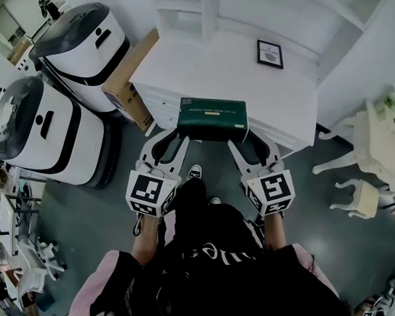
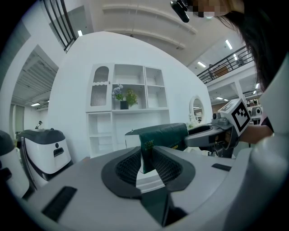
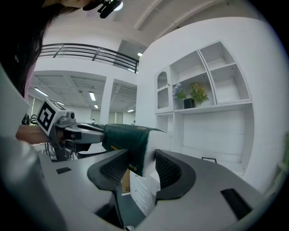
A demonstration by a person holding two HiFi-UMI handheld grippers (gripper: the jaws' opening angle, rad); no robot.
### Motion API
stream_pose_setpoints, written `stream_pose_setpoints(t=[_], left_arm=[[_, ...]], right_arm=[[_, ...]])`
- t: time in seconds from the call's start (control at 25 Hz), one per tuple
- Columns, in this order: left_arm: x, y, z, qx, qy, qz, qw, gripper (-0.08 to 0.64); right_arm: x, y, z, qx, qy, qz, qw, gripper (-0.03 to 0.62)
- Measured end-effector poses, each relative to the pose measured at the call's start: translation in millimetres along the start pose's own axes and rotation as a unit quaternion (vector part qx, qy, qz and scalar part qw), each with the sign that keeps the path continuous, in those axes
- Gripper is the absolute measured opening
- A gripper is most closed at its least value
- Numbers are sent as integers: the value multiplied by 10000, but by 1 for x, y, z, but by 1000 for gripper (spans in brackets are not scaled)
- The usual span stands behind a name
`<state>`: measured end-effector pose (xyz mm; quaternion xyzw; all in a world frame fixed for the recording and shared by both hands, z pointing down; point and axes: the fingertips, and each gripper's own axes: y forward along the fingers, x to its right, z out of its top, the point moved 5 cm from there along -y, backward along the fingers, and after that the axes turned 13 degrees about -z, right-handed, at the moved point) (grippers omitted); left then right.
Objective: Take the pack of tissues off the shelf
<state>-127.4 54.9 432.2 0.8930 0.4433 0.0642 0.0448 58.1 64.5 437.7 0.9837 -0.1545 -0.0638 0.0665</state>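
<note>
Dark green rectangular tissue pack held level over front edge of white cabinet top. Left gripper pinches its left end, right gripper its right end (both jaws clamped on wrapper). Open grey floor on near side. White rounded machines close at left.

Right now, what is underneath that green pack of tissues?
The pack of tissues, held by the left gripper and right gripper, sits above the front edge of the white cabinet top. The patch directly beneath it is covered.
</note>
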Motion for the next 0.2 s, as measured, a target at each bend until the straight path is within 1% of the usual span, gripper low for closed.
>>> stream_pose_setpoints(t=[0.2], left_arm=[[3,0,1,-26,95,-3,10000,87]], right_arm=[[2,-2,-1,16,-15,-22,10000,218]])
